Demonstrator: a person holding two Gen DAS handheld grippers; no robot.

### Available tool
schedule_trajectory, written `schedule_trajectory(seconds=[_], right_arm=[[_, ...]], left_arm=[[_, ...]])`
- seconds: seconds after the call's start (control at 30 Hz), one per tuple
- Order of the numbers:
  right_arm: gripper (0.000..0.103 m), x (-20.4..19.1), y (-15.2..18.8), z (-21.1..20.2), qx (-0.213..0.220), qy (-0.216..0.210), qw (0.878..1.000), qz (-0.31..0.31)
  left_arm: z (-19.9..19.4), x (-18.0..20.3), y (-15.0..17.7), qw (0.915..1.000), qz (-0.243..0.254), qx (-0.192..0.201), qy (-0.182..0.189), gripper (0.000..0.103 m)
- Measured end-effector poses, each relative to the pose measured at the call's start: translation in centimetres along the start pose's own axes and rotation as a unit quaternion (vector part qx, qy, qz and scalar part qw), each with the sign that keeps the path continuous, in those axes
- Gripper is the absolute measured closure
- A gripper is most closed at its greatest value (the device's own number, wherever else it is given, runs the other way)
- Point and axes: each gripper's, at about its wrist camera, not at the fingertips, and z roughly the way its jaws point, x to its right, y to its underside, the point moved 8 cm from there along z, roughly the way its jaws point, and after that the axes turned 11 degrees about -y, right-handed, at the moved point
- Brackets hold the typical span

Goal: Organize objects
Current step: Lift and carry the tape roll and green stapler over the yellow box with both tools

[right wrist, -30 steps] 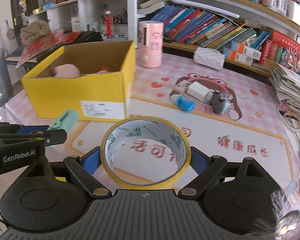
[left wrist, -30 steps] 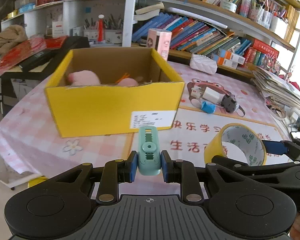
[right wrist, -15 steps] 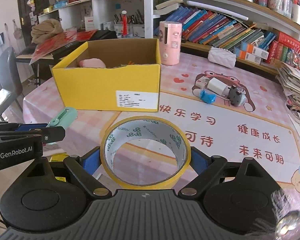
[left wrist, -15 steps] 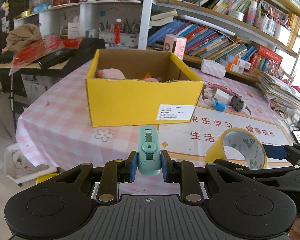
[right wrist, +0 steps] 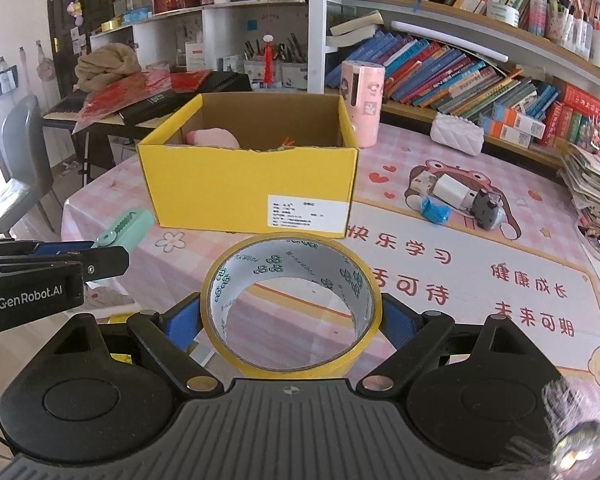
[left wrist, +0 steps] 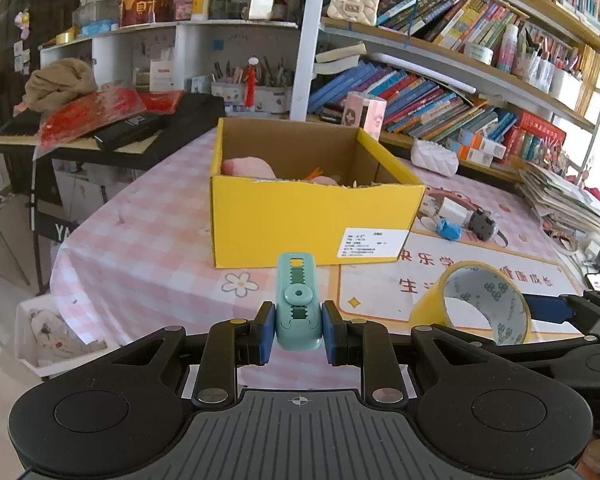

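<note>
The open yellow cardboard box [left wrist: 316,216] is seen on the pink checked surface [left wrist: 140,248] at twelve o'clock from both claws. The yellow tape roll [right wrist: 290,304] is gripped by the right claw [right wrist: 290,322]; the mint plastic clip [left wrist: 299,300], long axis boxward, by the left claw [left wrist: 299,330], slightly nearer.

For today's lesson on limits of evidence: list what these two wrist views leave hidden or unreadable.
- Yellow box contents: near wall hides all but a pink item in both views.
- Box label: print too small.
- Green clip: lower end hidden by left gripper.
- Tape roll: rear underside hidden by right gripper.
</note>
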Motion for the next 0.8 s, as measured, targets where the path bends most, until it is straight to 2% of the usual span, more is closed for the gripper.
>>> schedule_trajectory(seconds=[0.5, 0.8], right_arm=[[0.013, -1.3, -1.5, 0.4, 0.009, 0.000, 1.000, -0.019], [0.013, -0.5, -4.3, 1.9, 0.025, -0.006, 0.999, -0.027]], left_arm=[[0.5, -0.7, -1.5, 0.9998, -0.004, 0.016, 0.006, 0.080], [1.7, -0.7, -4.5, 0.9991, 0.000, 0.041, -0.007, 0.080]])
